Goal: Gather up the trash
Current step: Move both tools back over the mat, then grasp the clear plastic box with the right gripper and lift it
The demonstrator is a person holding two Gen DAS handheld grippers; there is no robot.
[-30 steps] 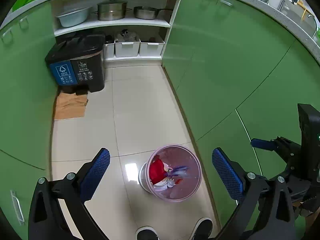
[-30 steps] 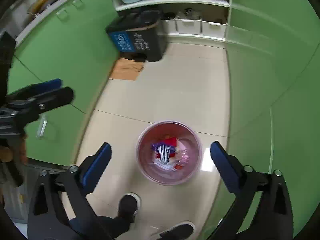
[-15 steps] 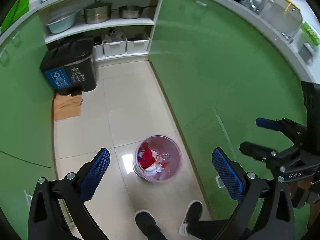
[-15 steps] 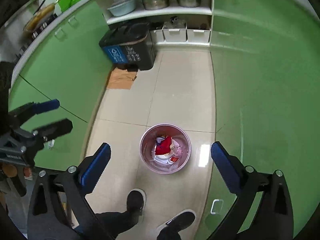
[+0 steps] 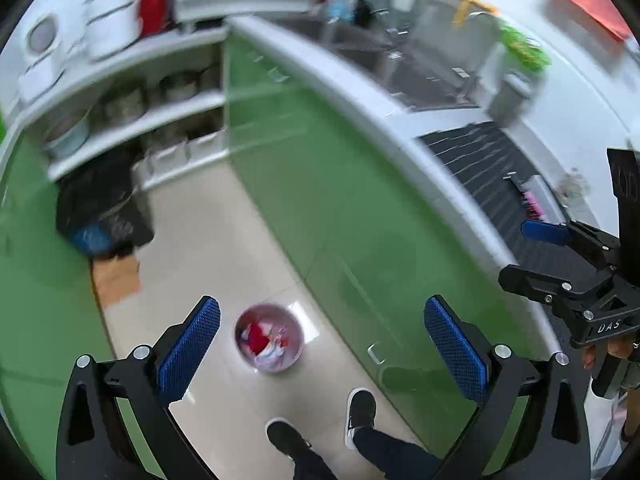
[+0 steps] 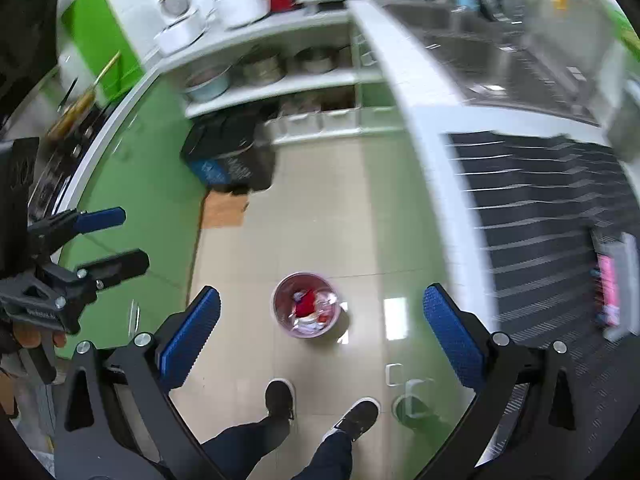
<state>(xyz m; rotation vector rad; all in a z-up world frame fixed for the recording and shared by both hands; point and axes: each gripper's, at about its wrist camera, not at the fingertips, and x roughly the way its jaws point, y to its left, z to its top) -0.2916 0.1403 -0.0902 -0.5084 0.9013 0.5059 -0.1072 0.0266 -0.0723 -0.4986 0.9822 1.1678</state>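
Now higher above the trash bin (image 5: 269, 342), countertop (image 5: 452, 148) newly visible.

A: Green cabinets (image 5: 340, 200) line both sides of the beige tile floor (image 6: 320, 208).
B: Yep, open white shelves (image 6: 276, 80) with pots at its far end, white countertop (image 5: 360, 92) above the right cabinets.

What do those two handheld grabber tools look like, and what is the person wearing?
Both the left gripper and right gripper have black angular frames with silver bolts and jaws faced in blue, grid-textured pads. The right one, seen from the left camera, carries pale lettering. The person wears dark blue trousers and black shoes with white soles.
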